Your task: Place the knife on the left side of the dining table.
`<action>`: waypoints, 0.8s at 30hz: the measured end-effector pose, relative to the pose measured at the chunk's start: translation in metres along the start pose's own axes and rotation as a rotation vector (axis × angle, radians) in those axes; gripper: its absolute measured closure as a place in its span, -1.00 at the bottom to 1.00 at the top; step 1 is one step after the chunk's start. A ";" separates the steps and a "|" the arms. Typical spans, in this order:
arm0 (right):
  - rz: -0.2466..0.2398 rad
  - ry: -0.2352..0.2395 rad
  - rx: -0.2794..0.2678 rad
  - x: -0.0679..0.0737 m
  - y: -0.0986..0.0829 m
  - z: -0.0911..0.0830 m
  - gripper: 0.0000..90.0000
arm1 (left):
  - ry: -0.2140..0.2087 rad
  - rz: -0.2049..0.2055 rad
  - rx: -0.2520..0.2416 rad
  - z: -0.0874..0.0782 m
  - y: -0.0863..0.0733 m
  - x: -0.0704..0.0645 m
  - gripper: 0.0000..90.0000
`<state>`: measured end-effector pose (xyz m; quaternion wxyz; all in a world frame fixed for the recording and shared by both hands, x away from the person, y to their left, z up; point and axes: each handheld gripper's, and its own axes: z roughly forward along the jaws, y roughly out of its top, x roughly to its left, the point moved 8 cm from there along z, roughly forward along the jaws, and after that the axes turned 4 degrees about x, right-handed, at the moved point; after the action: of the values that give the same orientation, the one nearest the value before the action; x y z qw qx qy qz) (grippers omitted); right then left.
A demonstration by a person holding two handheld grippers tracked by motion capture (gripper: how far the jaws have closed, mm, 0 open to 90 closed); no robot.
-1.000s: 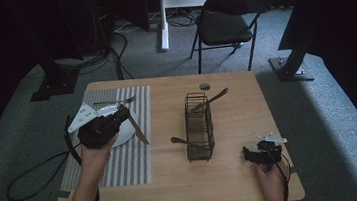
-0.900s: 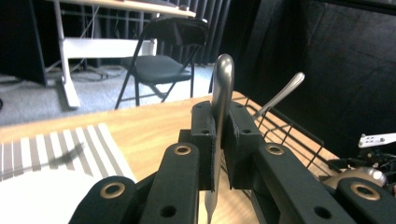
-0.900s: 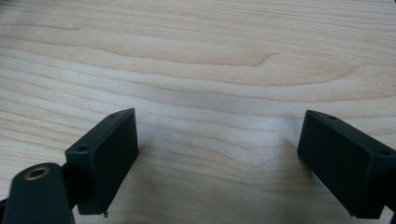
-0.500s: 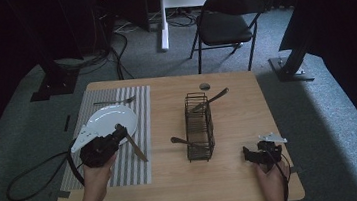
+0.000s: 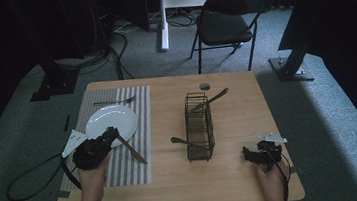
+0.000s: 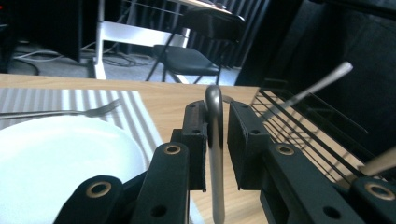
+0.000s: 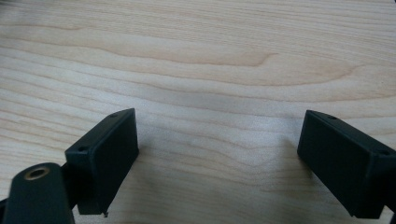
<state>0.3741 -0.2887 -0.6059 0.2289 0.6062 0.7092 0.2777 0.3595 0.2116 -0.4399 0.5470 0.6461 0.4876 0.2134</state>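
A: Left gripper status?
B: Jaws were clamped on a table knife, probably by the handle. It hung over the striped placemat, just beside the white plate, blade pointing toward the wire caddy.
A: Right gripper?
B: Jaws spread wide, nothing between them, low over bare wooden table near the right front corner.
A: Other cutlery?
B: Fork lay on the placemat beyond the plate
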 end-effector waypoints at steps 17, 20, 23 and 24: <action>0.000 0.000 0.000 0.000 0.000 0.000 -0.75 | 0.161 -0.224 -0.043 -0.014 -0.047 0.086 0.54; 0.000 0.000 0.000 0.000 0.000 0.000 -0.75 | 0.173 -0.262 -0.026 -0.014 -0.058 0.099 0.54; -0.001 0.000 0.000 0.000 0.000 0.000 -0.75 | 0.175 -0.267 -0.030 -0.012 -0.064 0.104 0.51; 0.000 0.000 0.000 0.000 0.000 0.000 -0.75 | 0.170 -0.275 -0.031 -0.012 -0.067 0.107 0.51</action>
<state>0.3741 -0.2887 -0.6059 0.2290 0.6062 0.7093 0.2775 0.3696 0.3046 -0.5250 0.5376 0.5443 0.6127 0.1981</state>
